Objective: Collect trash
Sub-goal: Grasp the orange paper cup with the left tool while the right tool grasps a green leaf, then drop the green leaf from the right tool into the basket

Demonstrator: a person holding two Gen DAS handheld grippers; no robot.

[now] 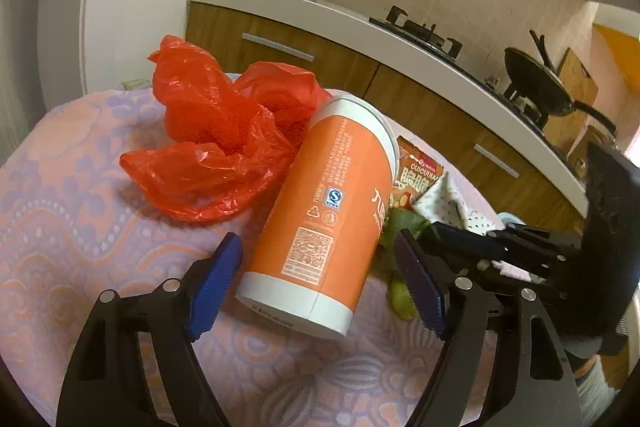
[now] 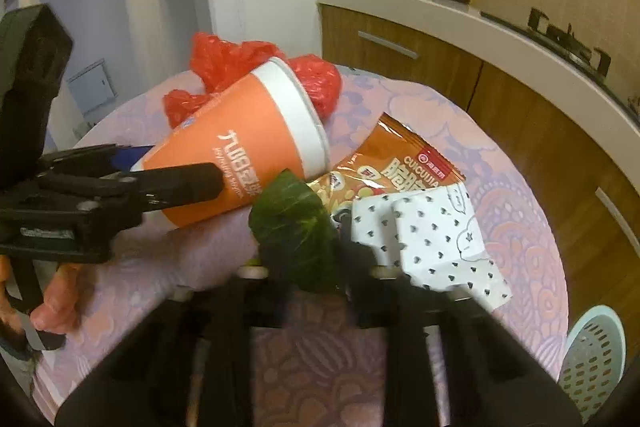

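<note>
Left gripper [image 1: 320,279] fingers spread open around the orange canister [image 1: 320,211] at frame centre; right gripper [image 2: 298,267] fingers pinch a green leaf [image 2: 294,223].

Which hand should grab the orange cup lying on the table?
Left. Its open fingers already sit on either side of the orange cup, while the right gripper is shut on a green leaf.
</note>
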